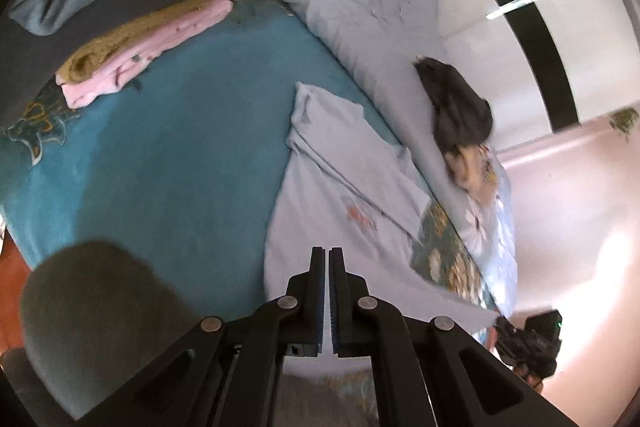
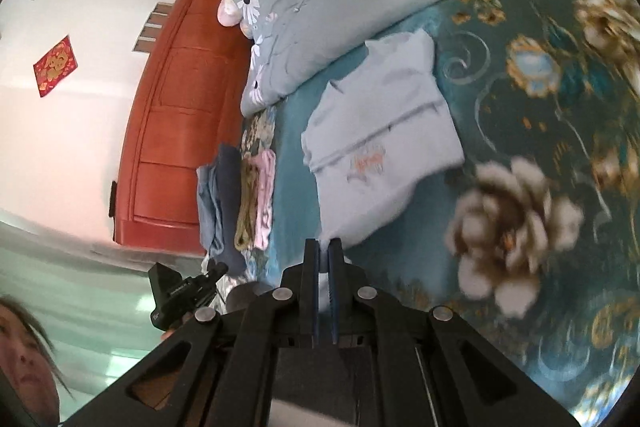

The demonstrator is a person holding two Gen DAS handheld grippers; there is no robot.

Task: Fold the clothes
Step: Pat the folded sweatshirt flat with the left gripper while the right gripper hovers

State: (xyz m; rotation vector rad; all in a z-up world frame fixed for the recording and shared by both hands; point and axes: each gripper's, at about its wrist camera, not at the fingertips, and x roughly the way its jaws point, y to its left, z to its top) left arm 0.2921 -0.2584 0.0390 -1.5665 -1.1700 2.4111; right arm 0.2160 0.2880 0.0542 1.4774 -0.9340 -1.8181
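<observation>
A light blue garment point(image 1: 340, 187) with a small orange print lies partly folded on the teal bedspread point(image 1: 160, 147). My left gripper point(image 1: 328, 250) is shut, with pale cloth showing between its pads at the garment's near edge. In the right wrist view the same garment point(image 2: 380, 131) tapers down to my right gripper point(image 2: 324, 242), which is shut on its near corner. From the left wrist view the right gripper point(image 1: 520, 343) sits at the garment's right corner. The left gripper point(image 2: 188, 289) appears at the lower left of the right wrist view.
A stack of folded clothes point(image 2: 240, 203), pink, tan, dark and blue, sits near the orange-brown headboard point(image 2: 176, 127). A grey floral duvet point(image 1: 380, 19) runs along the bed's far side with a dark garment point(image 1: 460, 107) on it. A person's head point(image 2: 20, 347) is at the lower left.
</observation>
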